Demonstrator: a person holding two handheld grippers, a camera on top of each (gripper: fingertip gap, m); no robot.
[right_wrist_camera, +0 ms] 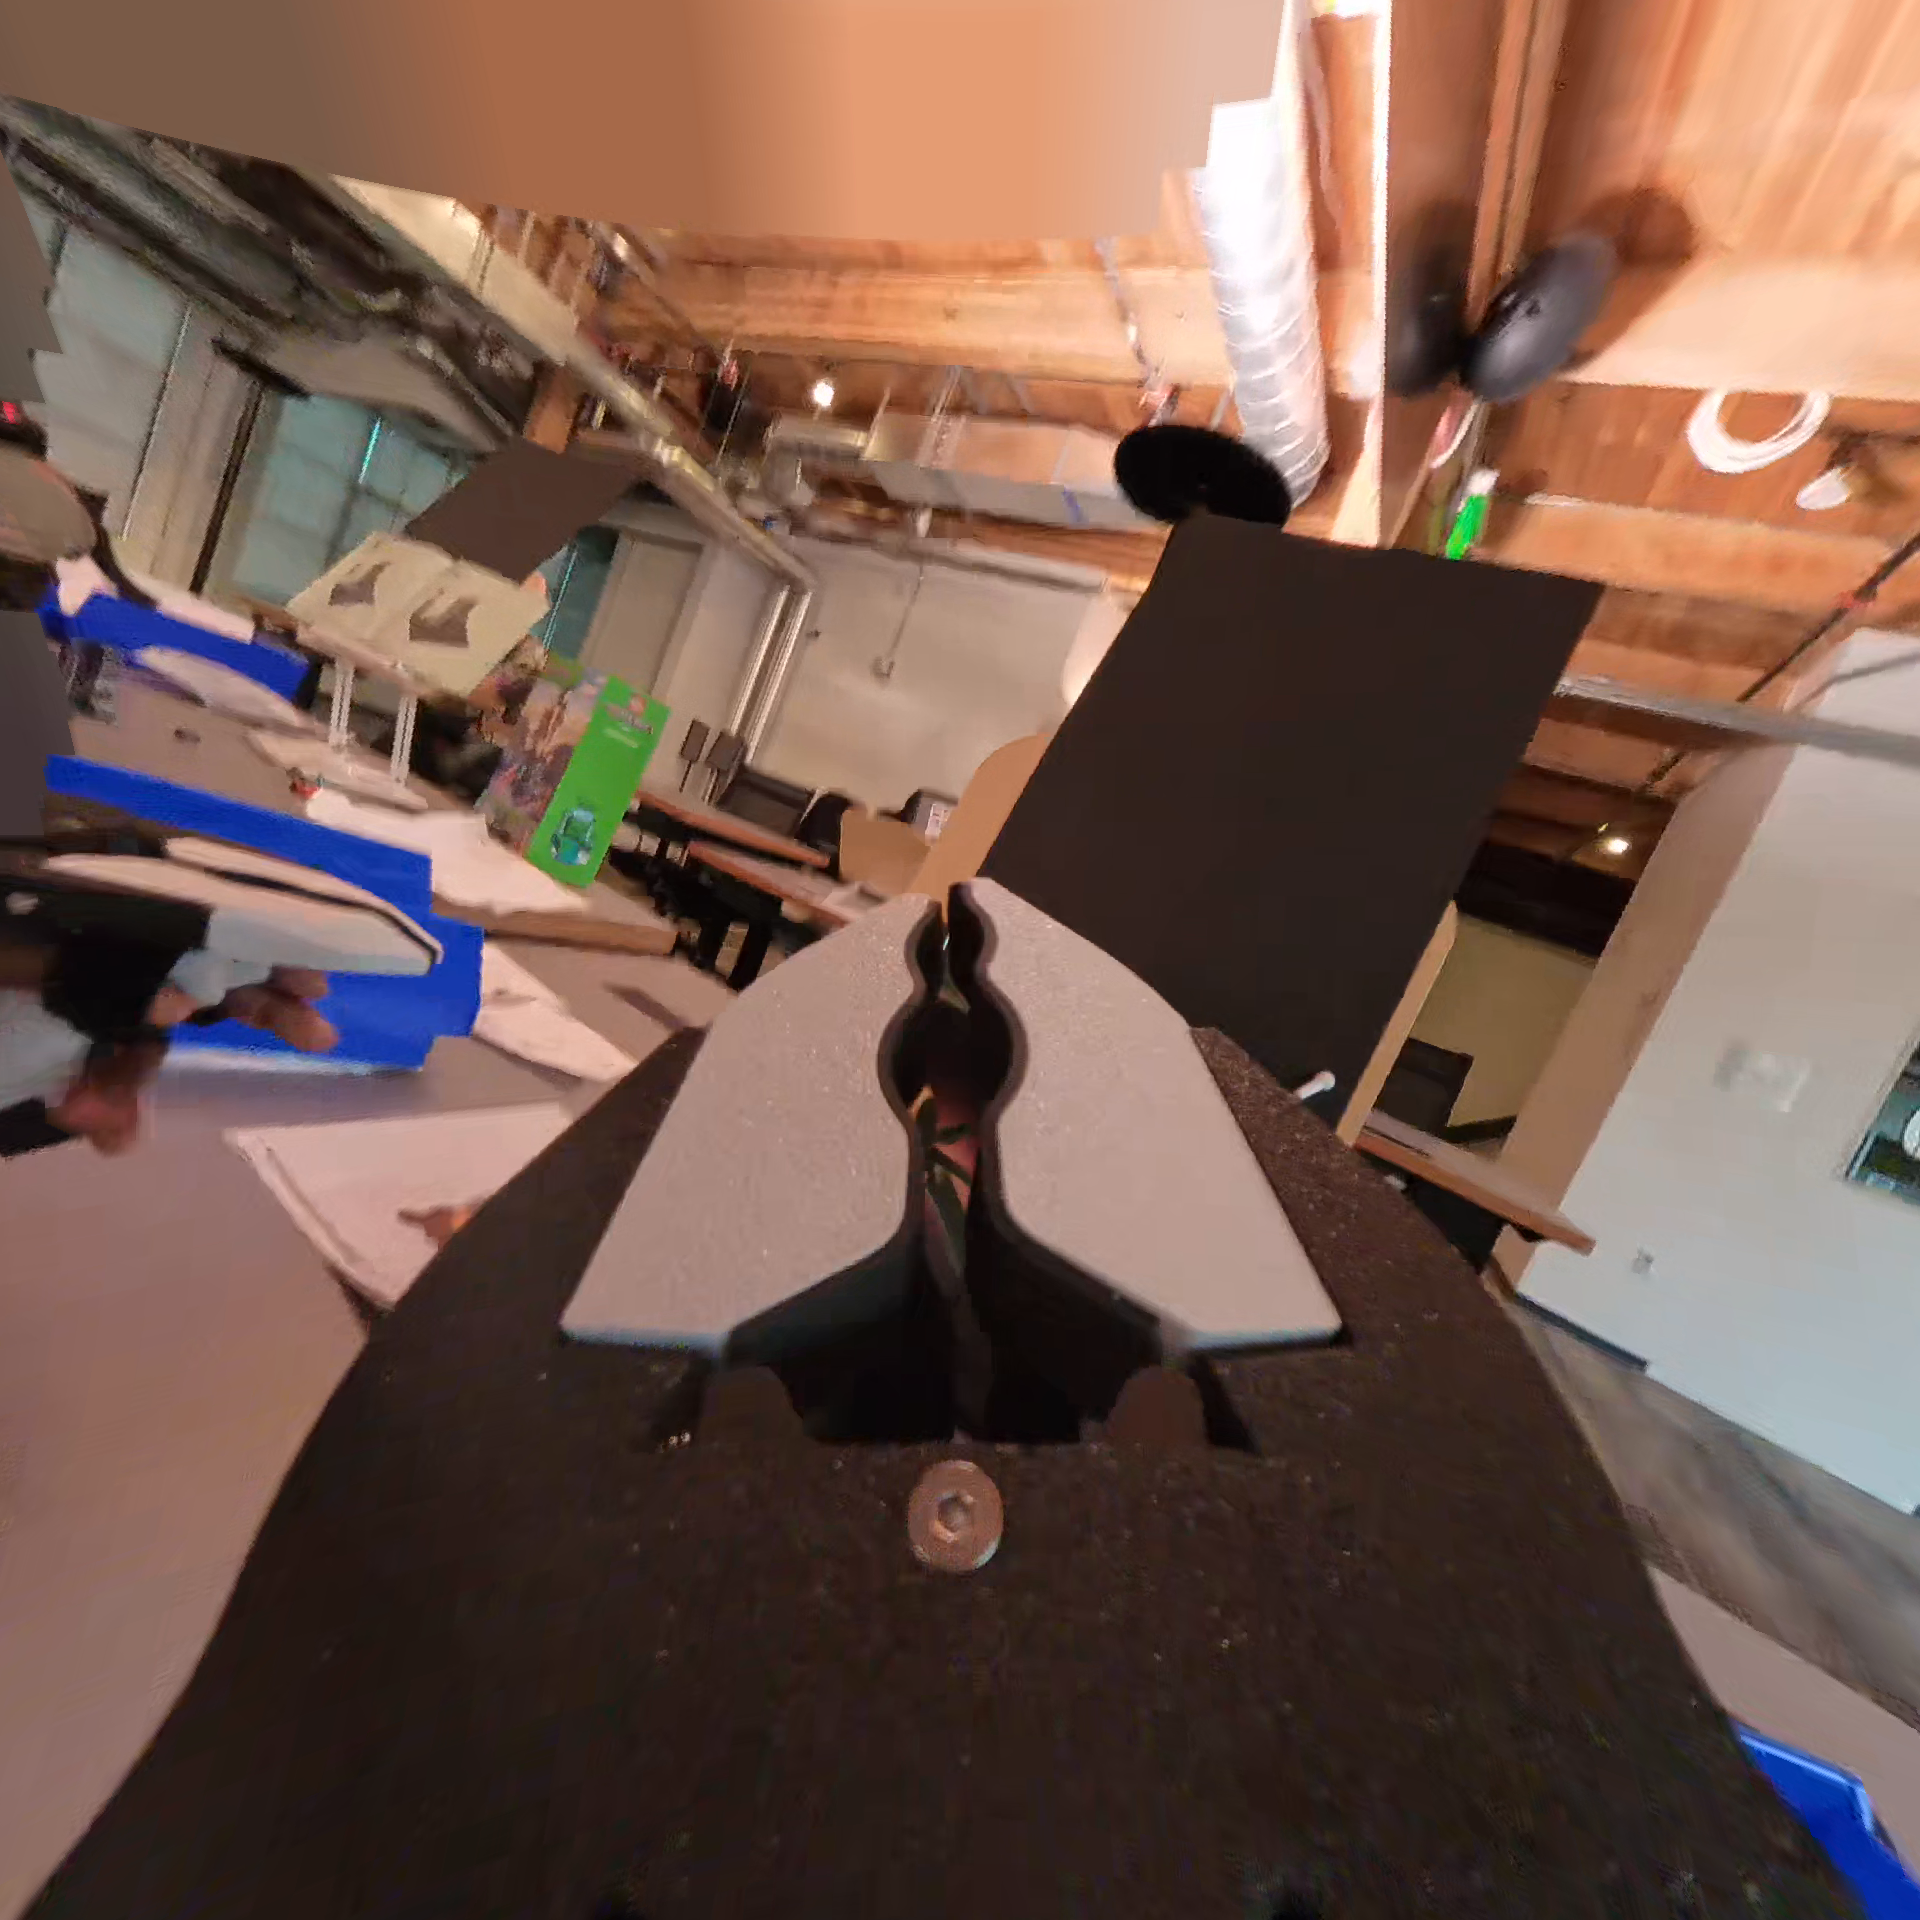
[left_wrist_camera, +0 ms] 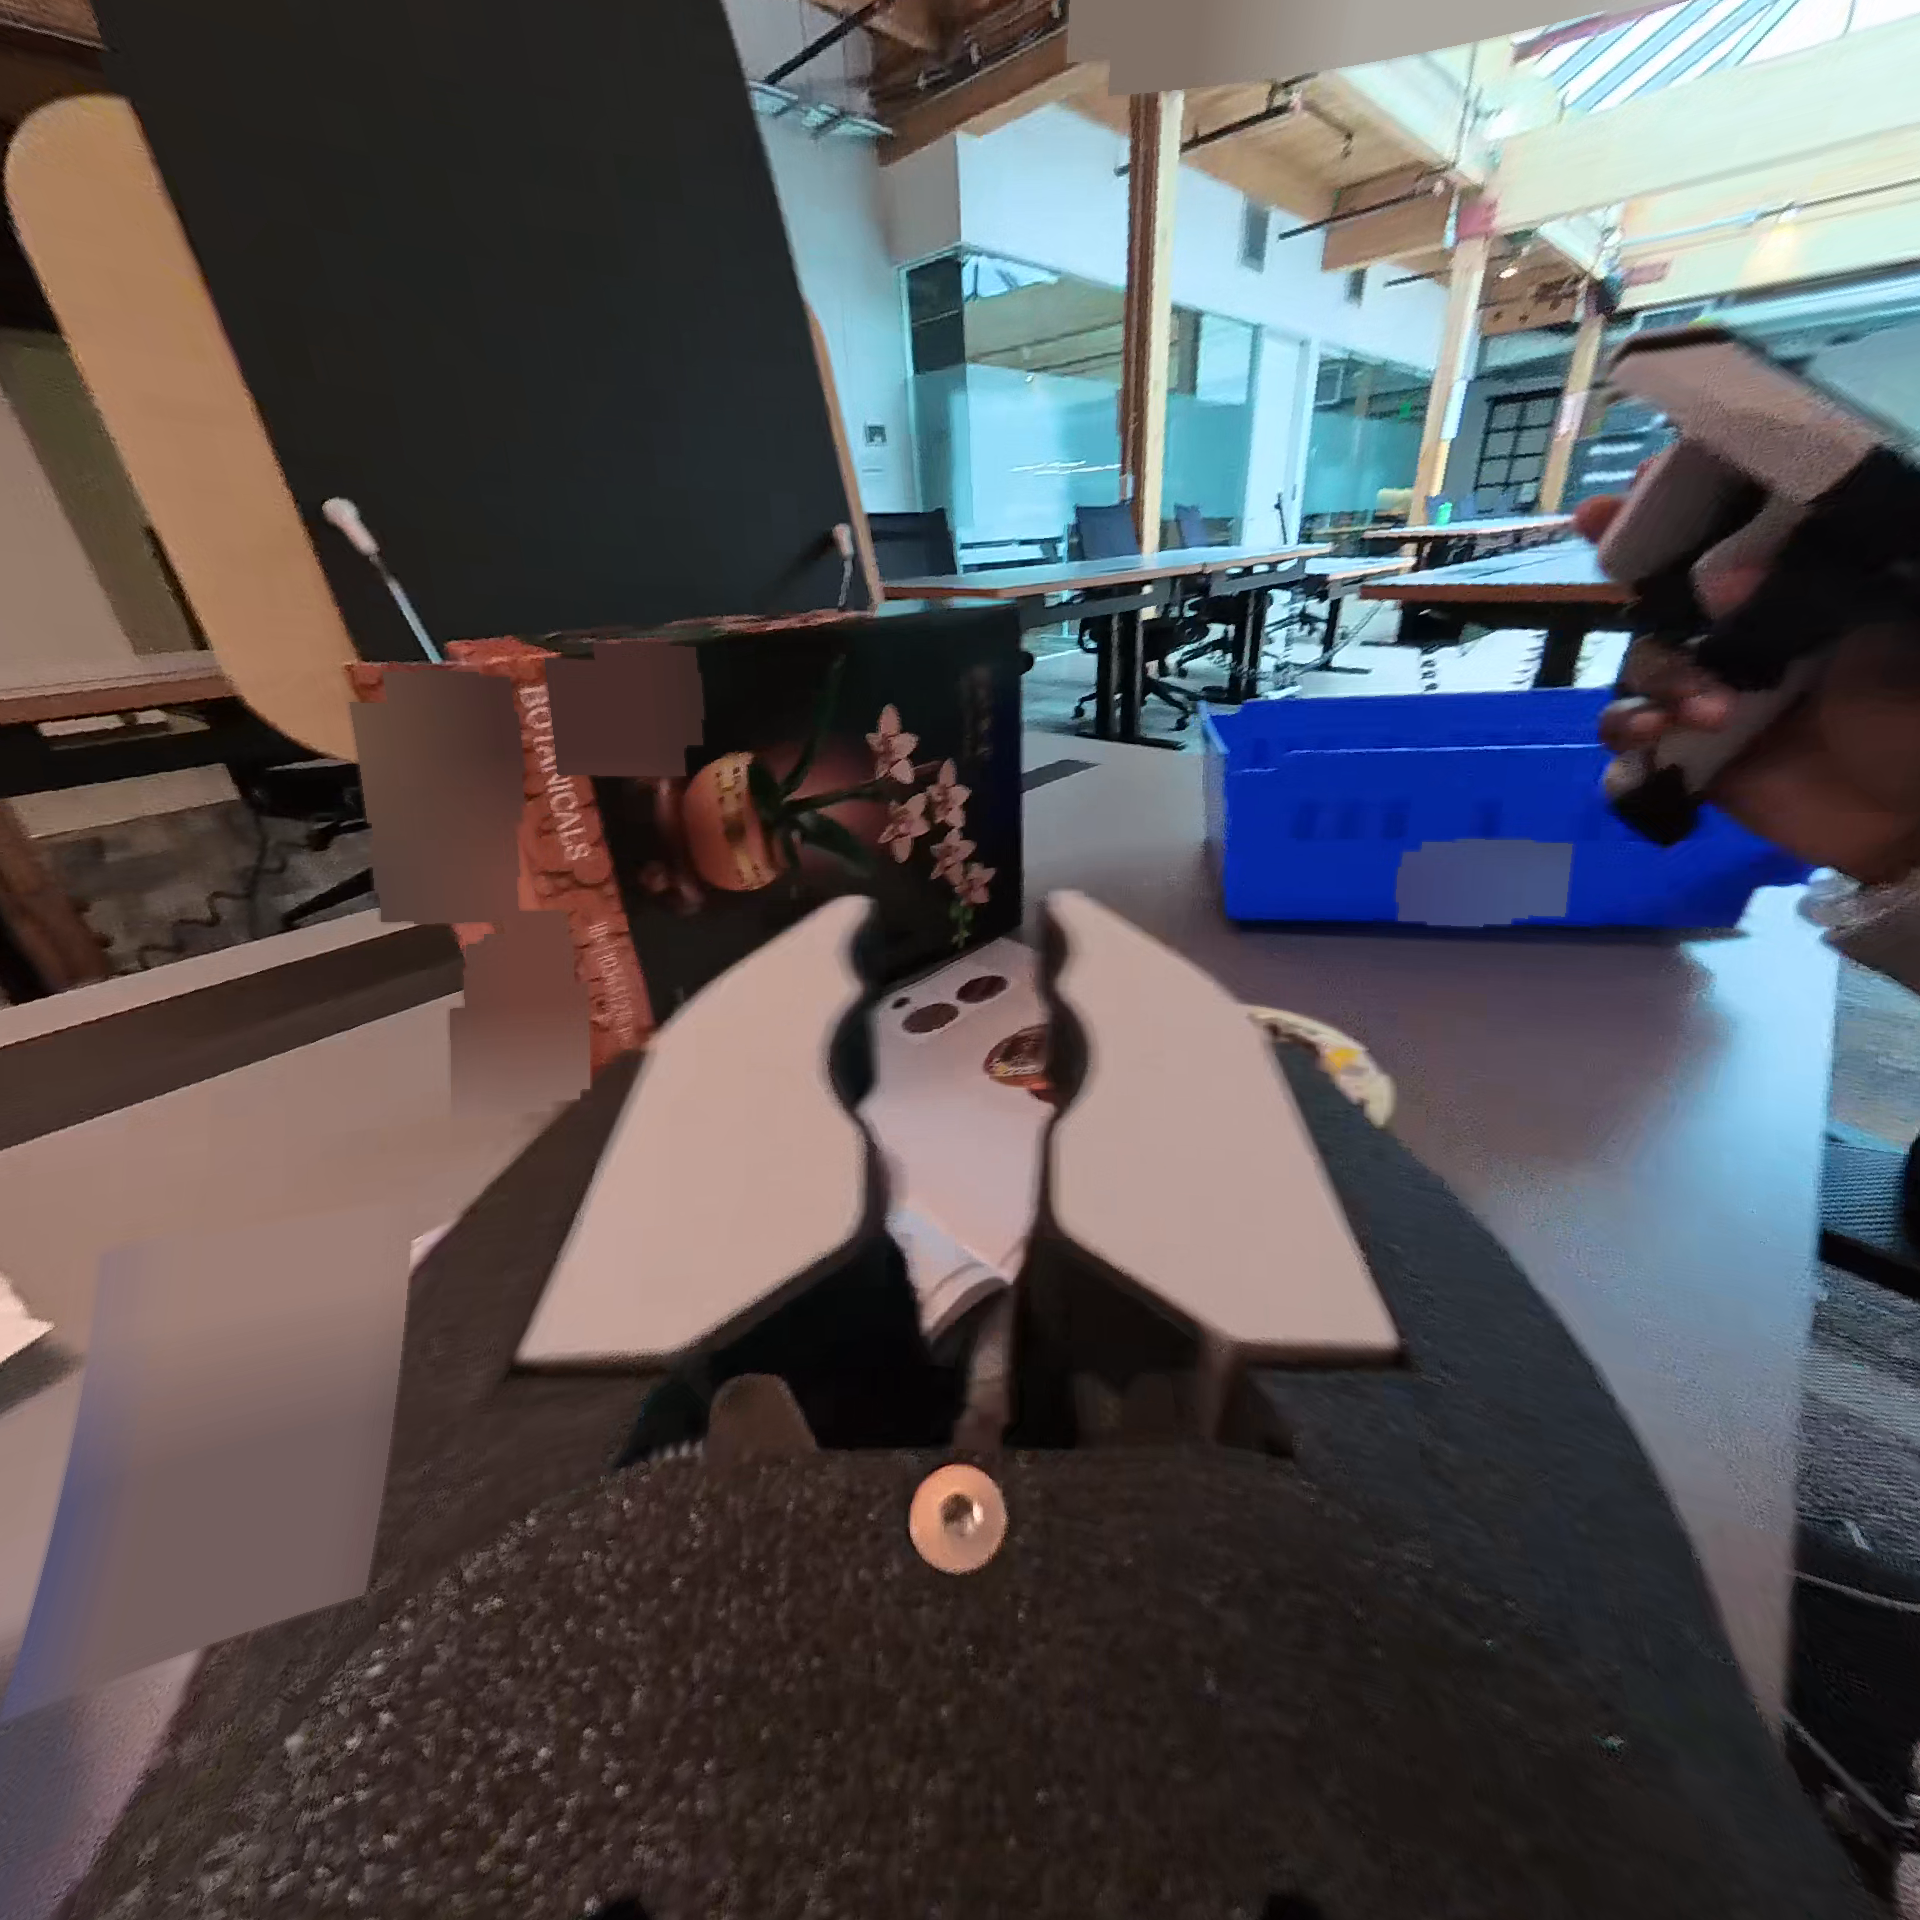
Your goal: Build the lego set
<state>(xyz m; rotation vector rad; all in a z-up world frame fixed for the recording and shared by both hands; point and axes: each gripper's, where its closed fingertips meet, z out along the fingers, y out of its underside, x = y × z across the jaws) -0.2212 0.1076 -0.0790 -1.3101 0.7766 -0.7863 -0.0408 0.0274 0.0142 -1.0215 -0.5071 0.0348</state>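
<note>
Hovering over the desk [left_wrist_camera: 1507,1091]: left tool [left_wrist_camera: 956,914] parted above a thin, floppy booklet [left_wrist_camera: 956,1049] before the light, stiff box [left_wrist_camera: 810,790]; right tool [right_wrist_camera: 945,914] nearly clenched, seemingly empty, raised. Best pinched at the booklet's edge.

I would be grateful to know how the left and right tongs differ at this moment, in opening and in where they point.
The left tongs show a clear gap between the tips, while the right tongs are almost closed. The left tongs point low over the grey table, toward the booklet and the flower-picture box; the right tongs tilt up toward the black board. Both have grey fingers on black bodies and hold nothing.
</note>
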